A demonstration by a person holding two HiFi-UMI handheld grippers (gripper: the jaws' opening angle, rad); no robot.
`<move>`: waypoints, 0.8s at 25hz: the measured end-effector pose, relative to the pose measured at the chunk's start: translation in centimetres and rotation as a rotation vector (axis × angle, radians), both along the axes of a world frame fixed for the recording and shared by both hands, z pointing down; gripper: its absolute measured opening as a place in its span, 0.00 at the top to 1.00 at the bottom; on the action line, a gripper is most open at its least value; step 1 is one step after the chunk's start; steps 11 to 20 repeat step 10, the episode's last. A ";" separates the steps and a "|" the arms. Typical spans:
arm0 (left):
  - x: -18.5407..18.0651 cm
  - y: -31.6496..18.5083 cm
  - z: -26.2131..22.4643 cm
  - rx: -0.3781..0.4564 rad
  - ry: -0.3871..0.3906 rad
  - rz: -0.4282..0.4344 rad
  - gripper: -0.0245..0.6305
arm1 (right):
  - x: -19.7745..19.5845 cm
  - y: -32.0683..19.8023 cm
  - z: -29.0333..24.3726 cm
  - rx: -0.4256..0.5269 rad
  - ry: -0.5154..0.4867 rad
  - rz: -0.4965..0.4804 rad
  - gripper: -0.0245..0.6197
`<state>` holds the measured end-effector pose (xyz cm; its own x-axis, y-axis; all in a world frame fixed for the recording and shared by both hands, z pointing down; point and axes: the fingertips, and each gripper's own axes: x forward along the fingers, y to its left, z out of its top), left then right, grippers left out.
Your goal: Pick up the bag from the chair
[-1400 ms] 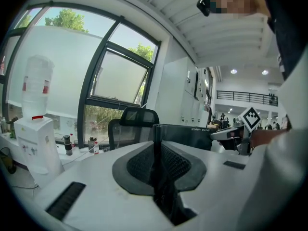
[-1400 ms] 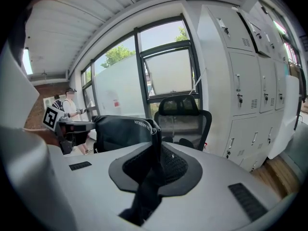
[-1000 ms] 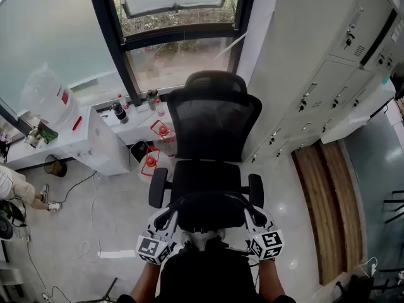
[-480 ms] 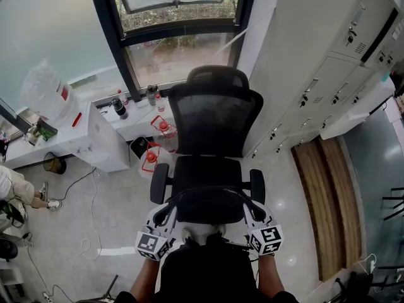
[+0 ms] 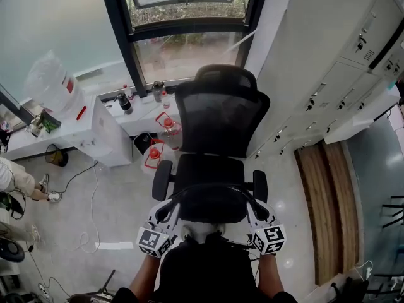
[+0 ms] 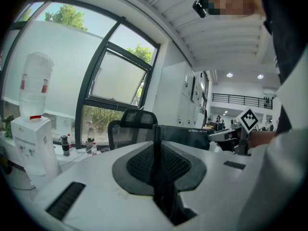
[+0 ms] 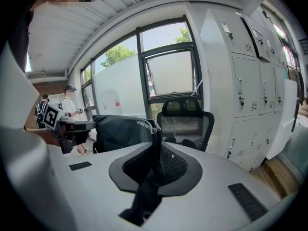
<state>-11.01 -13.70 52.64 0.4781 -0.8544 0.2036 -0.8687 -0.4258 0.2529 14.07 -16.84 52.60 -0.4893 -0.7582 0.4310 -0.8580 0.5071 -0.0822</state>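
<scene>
The black bag [image 5: 211,204] hangs in front of the black mesh office chair [image 5: 218,118], just above the seat's front edge. Its strap arches from one gripper to the other. My left gripper [image 5: 165,213] is shut on the strap's left end and my right gripper [image 5: 255,213] on its right end. In the left gripper view the pads of the left gripper [image 6: 155,148] pinch the black strap, with the bag [image 6: 185,136] and chair [image 6: 132,124] beyond. In the right gripper view the right gripper [image 7: 156,150] clamps the strap, with the bag [image 7: 120,131] at left.
White lockers [image 5: 328,74] line the right side, with a wooden bench [image 5: 328,201] below them. A water dispenser [image 5: 53,87] stands at the left by the window. Red-capped water jugs [image 5: 161,141] sit on the floor beside the chair. A person's legs [image 5: 16,182] show at the left edge.
Both grippers and the bag stay where they were. Only the head view has shifted slightly, so the chair sits a little further right in the picture.
</scene>
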 end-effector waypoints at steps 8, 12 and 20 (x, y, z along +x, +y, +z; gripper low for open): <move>0.0 -0.2 0.1 -0.008 0.009 -0.008 0.90 | 0.0 -0.4 0.1 -0.003 -0.002 -0.010 0.91; 0.1 -0.3 0.1 -0.008 0.012 -0.010 0.90 | 0.0 -0.4 0.2 -0.003 -0.001 -0.011 0.91; 0.1 -0.3 0.1 -0.008 0.012 -0.010 0.90 | 0.0 -0.4 0.2 -0.003 -0.001 -0.011 0.91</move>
